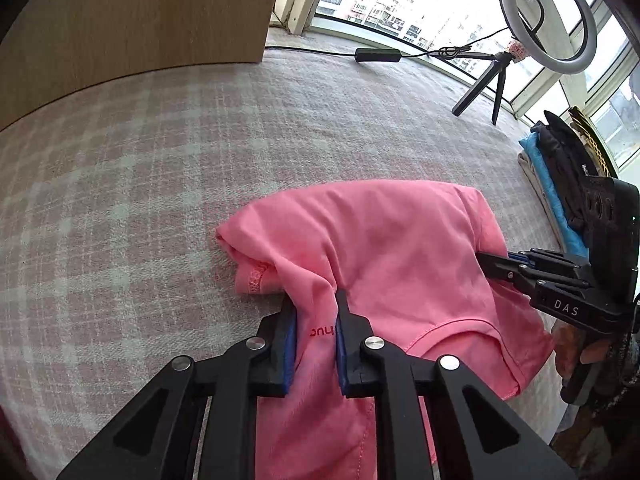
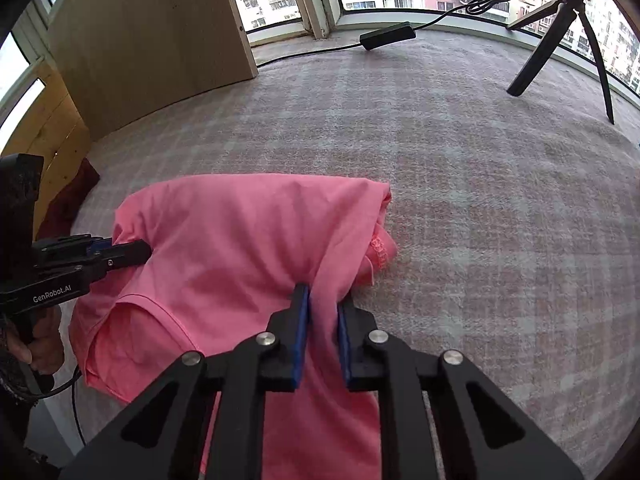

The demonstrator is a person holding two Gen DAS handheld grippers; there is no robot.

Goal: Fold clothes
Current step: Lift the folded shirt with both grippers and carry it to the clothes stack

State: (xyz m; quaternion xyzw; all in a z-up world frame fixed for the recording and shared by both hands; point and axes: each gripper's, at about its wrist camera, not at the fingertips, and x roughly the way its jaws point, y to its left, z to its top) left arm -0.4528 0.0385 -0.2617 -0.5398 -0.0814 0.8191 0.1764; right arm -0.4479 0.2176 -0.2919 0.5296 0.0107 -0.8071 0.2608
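1. Already, the pink shirt (image 1: 392, 248) lies partly folded on the checked blanket (image 1: 160, 184).
2. Both the left hand-held gripper (image 1: 316, 312) and right hand-held gripper (image 2: 324, 304) pinch its near edge.
3. Probably 1 fold remains.

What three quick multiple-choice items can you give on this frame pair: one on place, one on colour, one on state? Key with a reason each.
1. Where does the folded pile of clothes lie?
A. beside the wooden panel
B. at the right edge of the checked surface
C. under the tripod

2. What colour is the shirt being folded?
A. pink
B. blue
C. grey

3. How does the left gripper stand?
A. open, clear of cloth
B. shut on nothing
C. shut on the shirt

Key: 1 B, the pile sits far right in the left wrist view; 2 A, the cloth is pink in both views; 3 C, pink cloth is pinched between its blue pads.
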